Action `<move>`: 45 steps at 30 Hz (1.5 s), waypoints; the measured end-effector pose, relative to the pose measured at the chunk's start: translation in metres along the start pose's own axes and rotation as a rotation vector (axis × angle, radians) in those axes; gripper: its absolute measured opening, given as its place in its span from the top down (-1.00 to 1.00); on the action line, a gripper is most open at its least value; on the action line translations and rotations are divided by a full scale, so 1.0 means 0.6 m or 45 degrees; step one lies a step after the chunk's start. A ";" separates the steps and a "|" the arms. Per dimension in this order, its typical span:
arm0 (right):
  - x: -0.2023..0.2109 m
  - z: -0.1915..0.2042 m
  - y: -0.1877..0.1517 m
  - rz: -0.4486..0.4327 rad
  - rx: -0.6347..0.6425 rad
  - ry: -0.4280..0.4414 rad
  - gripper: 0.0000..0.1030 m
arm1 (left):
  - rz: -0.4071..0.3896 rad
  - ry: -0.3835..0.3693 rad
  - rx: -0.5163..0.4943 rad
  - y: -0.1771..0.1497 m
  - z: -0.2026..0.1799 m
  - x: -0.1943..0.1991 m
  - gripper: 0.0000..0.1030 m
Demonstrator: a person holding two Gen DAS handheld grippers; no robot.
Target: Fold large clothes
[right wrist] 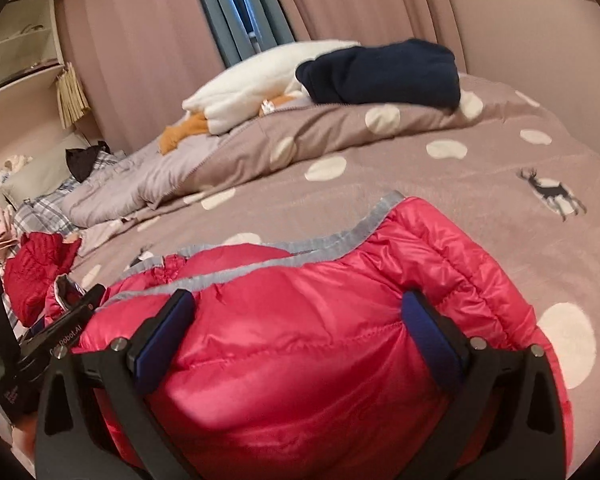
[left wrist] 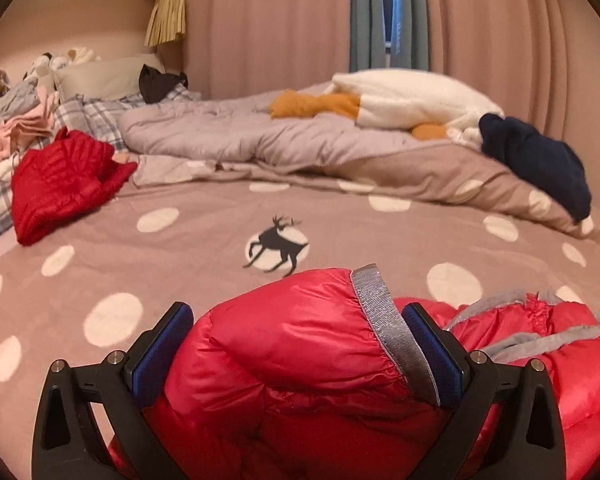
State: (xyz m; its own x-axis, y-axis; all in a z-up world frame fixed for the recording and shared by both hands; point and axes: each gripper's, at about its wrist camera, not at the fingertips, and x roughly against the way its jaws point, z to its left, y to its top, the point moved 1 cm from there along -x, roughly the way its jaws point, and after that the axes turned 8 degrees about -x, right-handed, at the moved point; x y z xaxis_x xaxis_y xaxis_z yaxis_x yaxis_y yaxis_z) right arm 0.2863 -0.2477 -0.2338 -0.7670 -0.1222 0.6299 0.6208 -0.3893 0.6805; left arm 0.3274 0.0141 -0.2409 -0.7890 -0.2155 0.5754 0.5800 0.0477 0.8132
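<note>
Puffy red down jacket (right wrist: 300, 344) fills the near edge of both views, bunched on the spotted deer-print blanket (left wrist: 172, 248) at the near side of the bed. By my reading the fold is midway: the padded body is doubled over itself, yet its grey-trimmed edge (right wrist: 332, 240) lies uneven and a loose end trails toward the right in the left wrist view, so squaring and flattening remain. Its shiny quilted shell looks slippery and springy. Right gripper (right wrist: 300, 320) is clamped on a thick roll of the jacket. Left gripper (left wrist: 298, 332) likewise grasps a bulging fold, one blue pad (left wrist: 436, 356) pressing the grey band (left wrist: 384, 320).
</note>
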 end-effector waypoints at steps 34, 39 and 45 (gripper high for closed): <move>-0.026 -0.015 -0.011 0.017 -0.028 0.006 -1.00 | 0.072 -0.028 0.017 -0.009 -0.006 -0.039 -0.98; -0.025 -0.015 -0.012 0.017 -0.028 0.005 -1.00 | 0.106 -0.062 0.035 -0.010 0.001 -0.043 -0.98; -0.024 -0.015 -0.009 0.012 -0.033 0.016 -1.00 | 0.128 -0.117 0.065 -0.006 0.008 -0.039 -0.98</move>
State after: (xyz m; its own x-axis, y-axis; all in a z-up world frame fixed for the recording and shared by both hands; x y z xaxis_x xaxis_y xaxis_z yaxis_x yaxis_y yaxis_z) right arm 0.2925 -0.2521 -0.2501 -0.7633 -0.1370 0.6314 0.6237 -0.4115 0.6646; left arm 0.3427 0.0239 -0.2567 -0.7441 -0.1172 0.6577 0.6478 0.1142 0.7532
